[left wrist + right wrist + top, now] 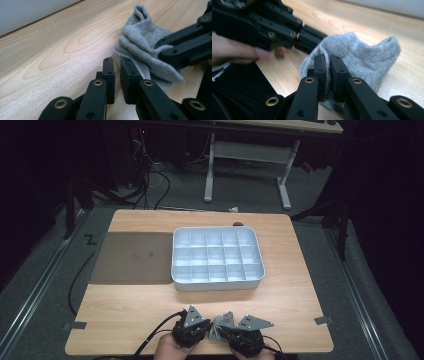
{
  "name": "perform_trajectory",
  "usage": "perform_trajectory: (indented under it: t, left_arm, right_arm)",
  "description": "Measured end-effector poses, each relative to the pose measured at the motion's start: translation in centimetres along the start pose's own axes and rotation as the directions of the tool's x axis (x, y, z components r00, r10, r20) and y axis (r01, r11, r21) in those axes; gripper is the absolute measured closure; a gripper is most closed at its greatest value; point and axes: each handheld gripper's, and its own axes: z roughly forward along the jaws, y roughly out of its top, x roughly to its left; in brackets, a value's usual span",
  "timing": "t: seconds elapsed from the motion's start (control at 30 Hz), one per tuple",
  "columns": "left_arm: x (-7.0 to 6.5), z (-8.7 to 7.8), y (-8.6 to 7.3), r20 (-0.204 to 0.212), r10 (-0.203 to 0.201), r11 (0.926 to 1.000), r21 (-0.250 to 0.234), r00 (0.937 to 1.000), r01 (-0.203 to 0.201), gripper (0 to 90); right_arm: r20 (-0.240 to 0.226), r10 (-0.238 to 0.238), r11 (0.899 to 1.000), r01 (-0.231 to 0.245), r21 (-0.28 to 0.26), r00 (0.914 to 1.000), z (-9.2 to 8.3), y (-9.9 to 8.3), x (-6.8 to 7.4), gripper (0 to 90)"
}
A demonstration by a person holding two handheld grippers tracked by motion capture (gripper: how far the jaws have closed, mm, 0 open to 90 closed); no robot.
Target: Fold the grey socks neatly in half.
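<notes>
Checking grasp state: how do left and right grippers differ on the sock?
Left gripper: jaws near shut, pinching the grey sock at its edge. Right gripper: jaws shut on a thicker fold nearer the sock's middle. Both hold it low at the table's near edge.

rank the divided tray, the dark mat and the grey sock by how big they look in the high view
1. divided tray and dark mat: they look much alike in spread, so no ranking between them.
2. grey sock: plainly smallest, bunched between the grippers.
</notes>
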Motion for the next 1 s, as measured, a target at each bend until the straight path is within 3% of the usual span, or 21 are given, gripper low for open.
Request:
perform_trajectory:
  t: [0.23,0.37,0.5,0.57,0.67,0.8,0.87,1.0]
  left_arm:
    - [0.0,0.2,0.1,-0.016,0.004,1.0,0.007,0.9999,-0.004,83.6]
    - [0.0,0.5,0.4,-0.042,0.022,0.9997,0.01,0.9989,-0.021,87.6]
    - [0.6,0.5,0.6,-0.053,0.014,0.9999,0.005,0.9985,-0.014,86.6]
    - [0.8,0.3,0.6,-0.06,0.005,1.0,-0.006,0.9982,-0.006,84.8]
    - [1.4,-1.2,1.2,-0.091,-0.022,0.9966,-0.081,0.9956,0.015,85.1]
    - [0.4,-2.2,2.0,-0.093,0.006,0.9888,-0.148,0.9956,-0.02,88.1]
    - [0.0,-2.0,2.1,-0.089,0.015,0.9883,-0.15,0.996,-0.028,88.5]
    - [-0.5,-0.2,1.9,-0.072,0.035,0.9935,-0.105,0.9968,-0.043,90.0]
  right_arm:
    - [0.02,-0.041,0.999,0.041,0.027,0.9989,0.8,-0.2,0.6,84.1]
    - [0.055,-0.105,0.994,0.102,0.047,0.993,1.6,0.4,1.2,85.2]
    - [0.067,-0.122,0.991,0.119,0.056,0.9902,2.0,0.8,1.2,85.3]
    - [0.065,-0.124,0.991,0.121,0.053,0.9901,2.1,0.8,1.1,85.4]
    - [0.065,-0.127,0.991,0.124,0.046,0.9898,2.3,0.8,1.0,85.6]
    - [0.075,-0.135,0.99,0.133,0.04,0.9879,2.5,0.8,1.2,85.6]
    - [0.075,-0.14,0.99,0.137,0.038,0.9874,2.5,0.8,1.2,85.6]
    - [0.086,-0.151,0.988,0.148,0.035,0.9849,2.6,0.8,1.4,85.4]
